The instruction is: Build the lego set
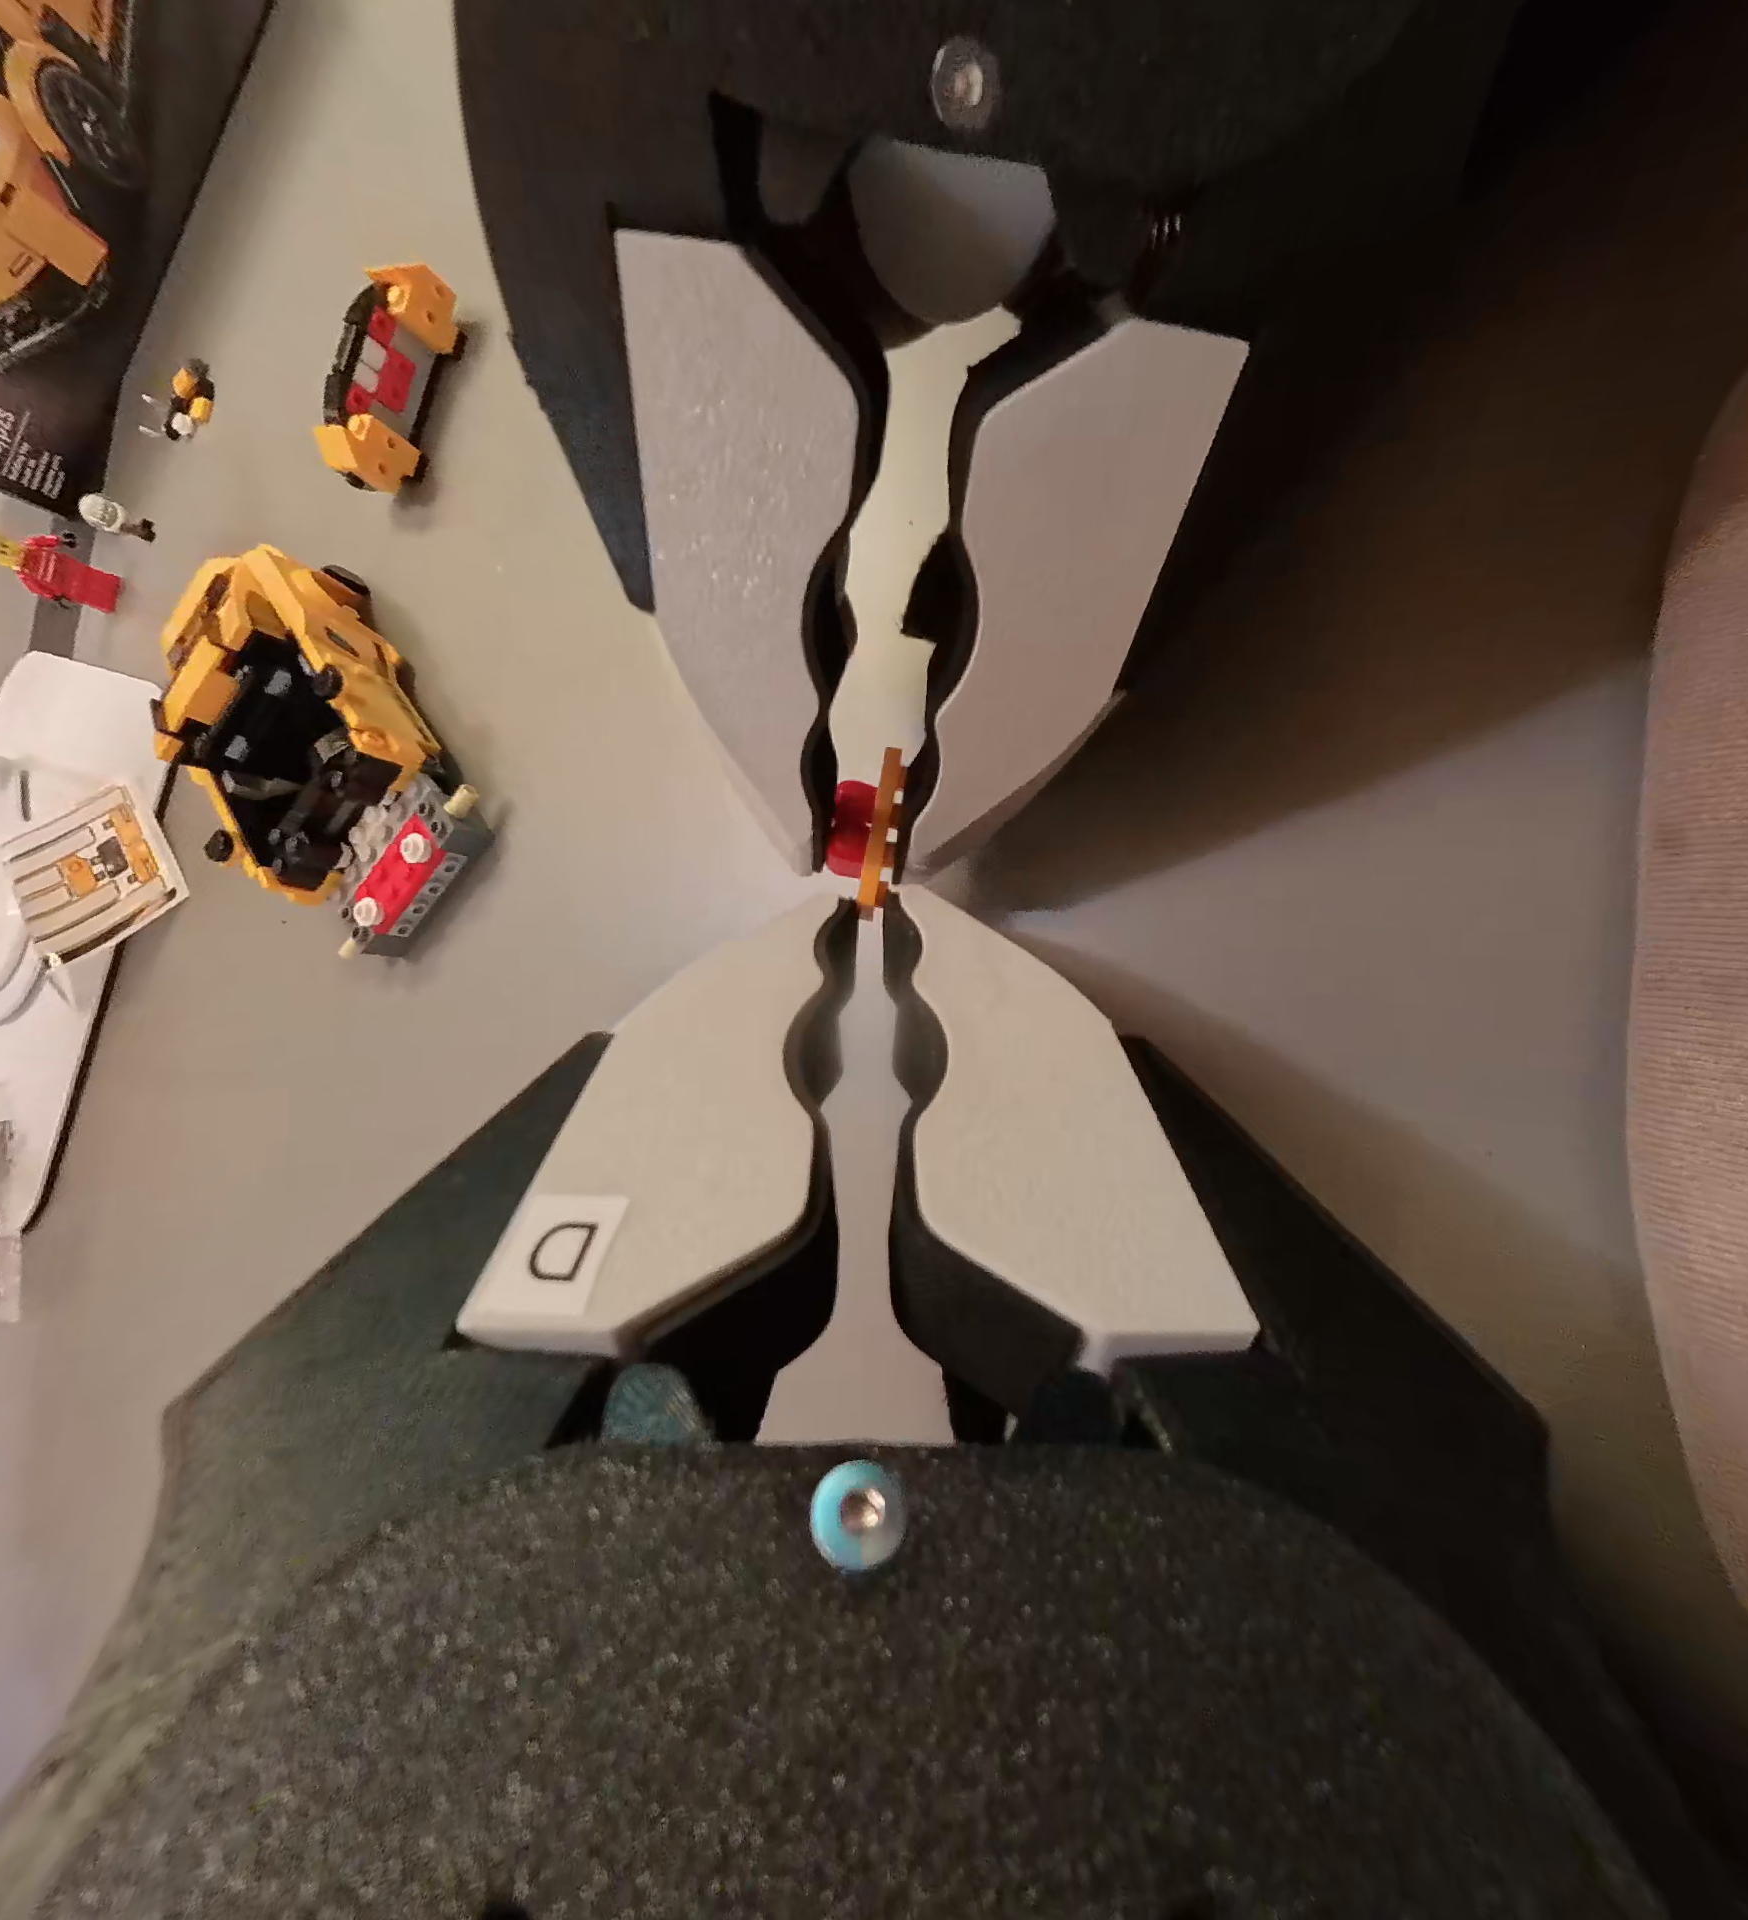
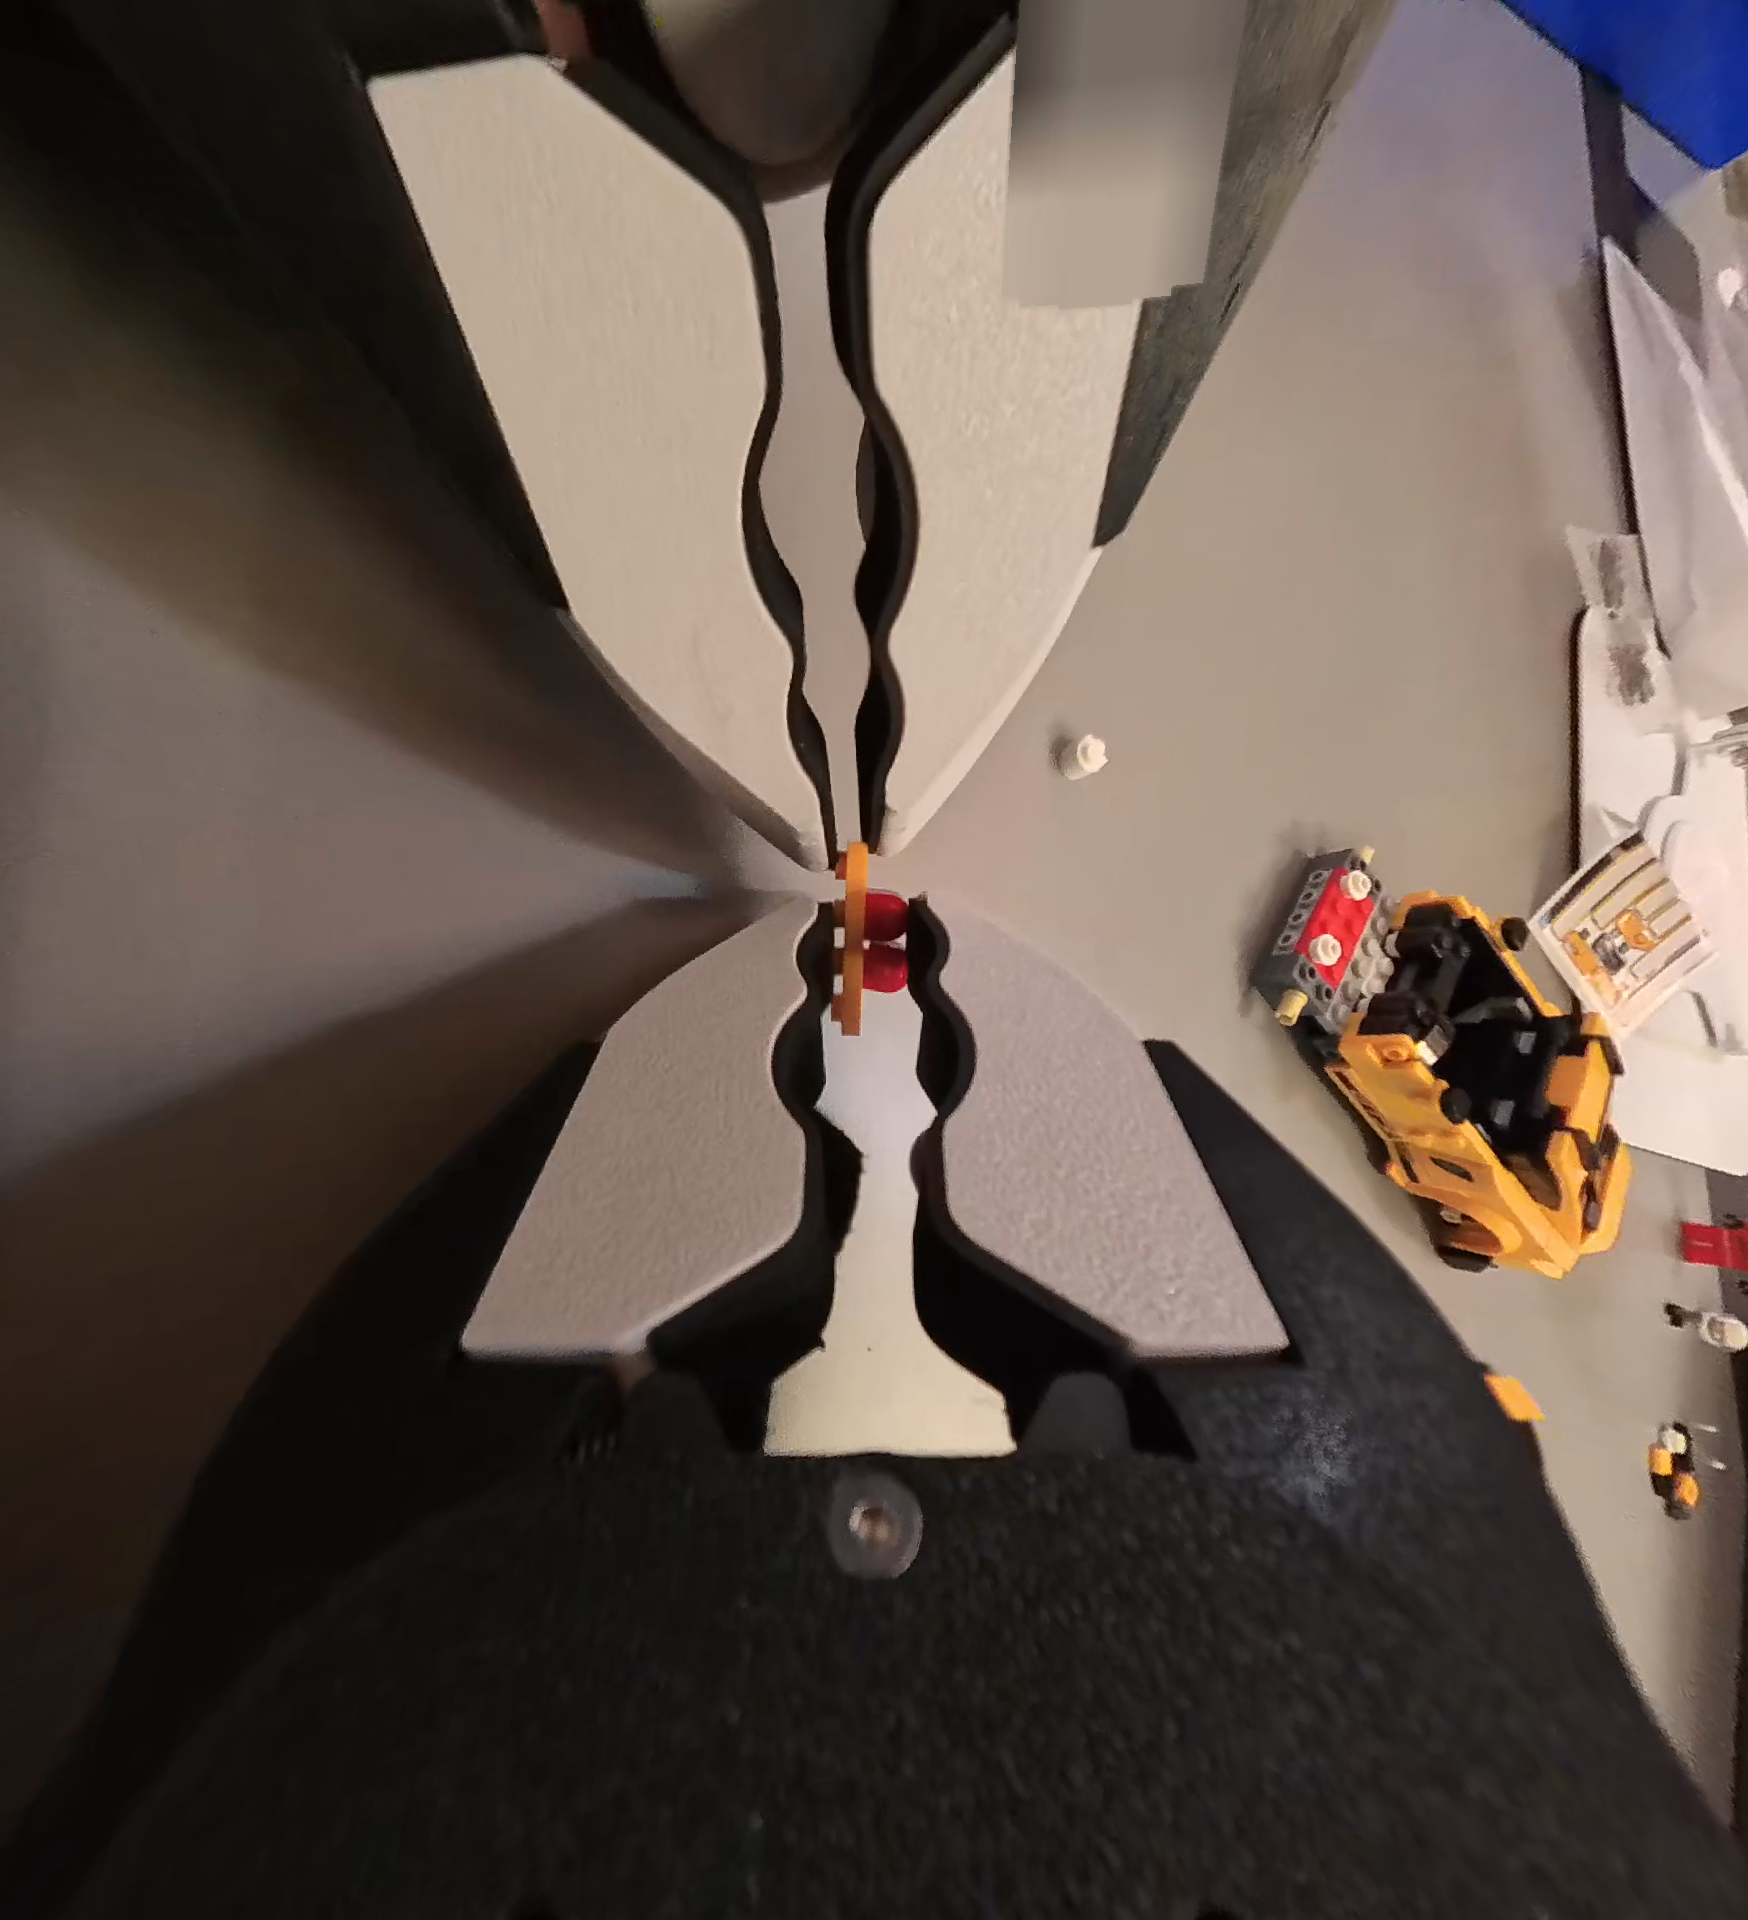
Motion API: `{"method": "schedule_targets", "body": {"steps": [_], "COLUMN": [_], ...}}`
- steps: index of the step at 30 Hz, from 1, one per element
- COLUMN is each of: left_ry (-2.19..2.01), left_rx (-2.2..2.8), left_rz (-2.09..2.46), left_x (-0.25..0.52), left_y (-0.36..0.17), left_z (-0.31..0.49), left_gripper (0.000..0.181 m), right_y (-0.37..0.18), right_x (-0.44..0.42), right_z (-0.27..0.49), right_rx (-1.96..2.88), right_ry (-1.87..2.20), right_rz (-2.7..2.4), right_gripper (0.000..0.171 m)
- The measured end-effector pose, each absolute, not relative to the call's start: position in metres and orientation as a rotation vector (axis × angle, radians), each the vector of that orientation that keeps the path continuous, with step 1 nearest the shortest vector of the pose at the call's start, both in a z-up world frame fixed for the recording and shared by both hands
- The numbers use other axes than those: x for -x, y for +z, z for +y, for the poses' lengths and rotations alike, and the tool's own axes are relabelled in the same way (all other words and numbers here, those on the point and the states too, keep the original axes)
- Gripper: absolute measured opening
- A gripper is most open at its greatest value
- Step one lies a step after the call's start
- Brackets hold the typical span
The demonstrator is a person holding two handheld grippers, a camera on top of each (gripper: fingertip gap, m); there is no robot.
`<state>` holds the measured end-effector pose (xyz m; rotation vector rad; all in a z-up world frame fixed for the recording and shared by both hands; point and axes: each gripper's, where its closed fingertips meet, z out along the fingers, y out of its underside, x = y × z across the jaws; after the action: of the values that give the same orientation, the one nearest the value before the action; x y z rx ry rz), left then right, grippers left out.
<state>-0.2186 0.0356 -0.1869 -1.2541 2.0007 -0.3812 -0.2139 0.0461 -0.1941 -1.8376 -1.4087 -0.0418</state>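
Left wrist view: your left gripper [image 1: 865,914] is clamped on the edge of a thin orange plate [image 1: 885,821] while your right gripper [image 2: 875,935] nips plate plus red pieces [image 2: 883,940] above the tabletop [image 1: 558,1039] — tiny, light, stiff, slick plastic — grip flat faces, not edges.

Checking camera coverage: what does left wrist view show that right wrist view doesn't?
Left only: the small orange and red car section and the box with the car picture. Right only: a loose white stud, a blue object at the top corner. Both: the orange plate with red pieces pinched between both sets of fingers, the yellow car, the sticker sheet.
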Motion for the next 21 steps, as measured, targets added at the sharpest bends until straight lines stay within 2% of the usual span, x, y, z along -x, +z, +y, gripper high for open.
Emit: {"method": "schedule_targets", "body": {"steps": [13,14,16,21], "left_ry": [-0.457,-0.484,-0.533,-0.574], "left_rx": [1.264,1.277,1.311,1.319], "left_rz": [2.013,2.001,1.974,1.942], "left_x": [0.22,0.22,0.22,0.22], "left_y": [-0.191,-0.189,-0.187,-0.181], "left_z": [0.033,0.033,0.035,0.036], "left_gripper": [0.005,0.005,0.005,0.005], "right_y": [-0.198,-0.195,-0.189,-0.183], "right_x": [0.216,0.216,0.215,0.214], "right_z": [0.044,0.044,0.046,0.047], "right_rx": [1.858,1.854,1.874,1.89], "right_ry": [0.013,0.024,0.057,0.125], "right_rz": [-1.398,-1.388,-1.361,-1.306], "right_gripper": [0.013,0.014,0.03,0.03]}}
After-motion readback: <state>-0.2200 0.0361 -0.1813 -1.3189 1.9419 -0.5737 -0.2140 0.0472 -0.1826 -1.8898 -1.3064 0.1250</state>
